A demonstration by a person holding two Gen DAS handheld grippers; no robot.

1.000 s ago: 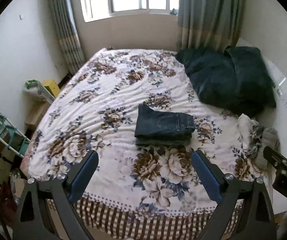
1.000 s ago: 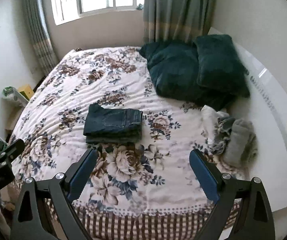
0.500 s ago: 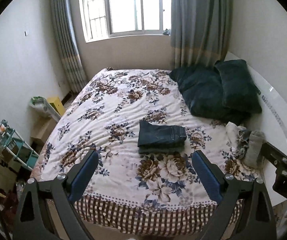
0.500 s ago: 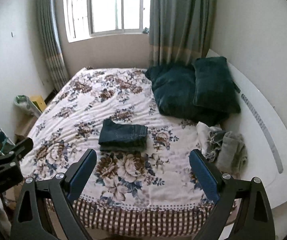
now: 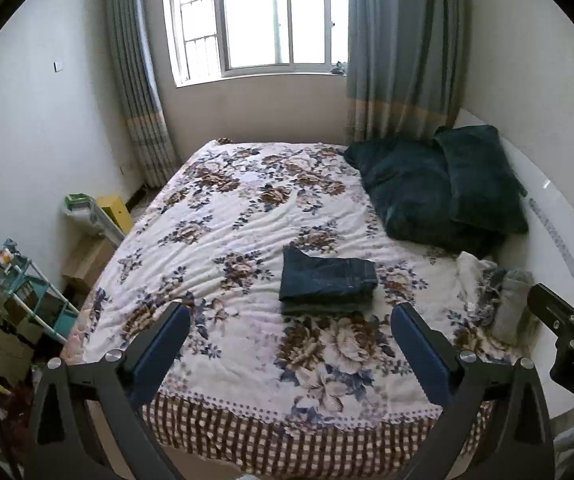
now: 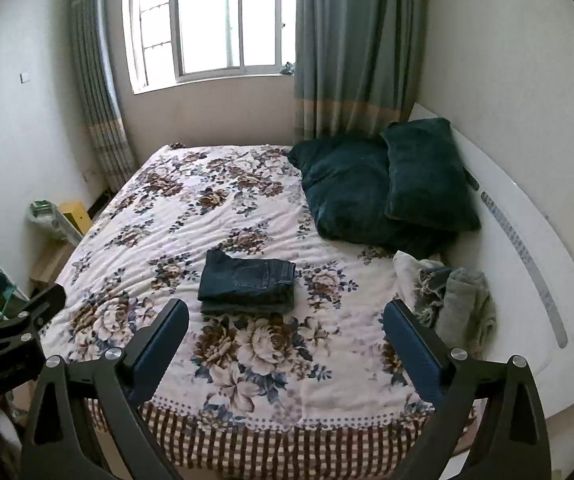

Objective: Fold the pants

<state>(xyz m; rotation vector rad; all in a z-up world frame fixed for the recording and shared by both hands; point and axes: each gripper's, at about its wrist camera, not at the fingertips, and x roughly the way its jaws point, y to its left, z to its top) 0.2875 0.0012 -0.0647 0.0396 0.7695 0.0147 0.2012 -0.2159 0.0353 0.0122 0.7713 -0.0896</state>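
While held back beyond the near edge of the bed [image 5: 223, 240], well apart from the pants [image 5: 327, 286], spread wide with nothing between the fingers: so the left tool [image 5: 287, 340], and likewise the right tool [image 6: 285, 336]. Folded into a compact dark denim rectangle, lying flat on the floral bedspread around the middle of the bed, a little toward the near side, touching nothing but the cover. Further right on the bed, near the white headboard [image 6: 527, 240], a loose heap of pale and grey clothes [image 6: 451, 300], apart from the pants. At the far right, two dark teal pillows [image 6: 387, 192], one leaning partly over the other. On the far wall, a bright window [image 5: 259, 20] flanked by grey-blue curtains [image 5: 403, 52]. Down the left side of the bed, on the floor, a yellow box [image 5: 117, 210] and a small teal rack [image 5: 31, 292]. Seen at the right edge of the left wrist view, part of the right tool's black frame; at the left edge of the right wrist view, part of the left tool's.
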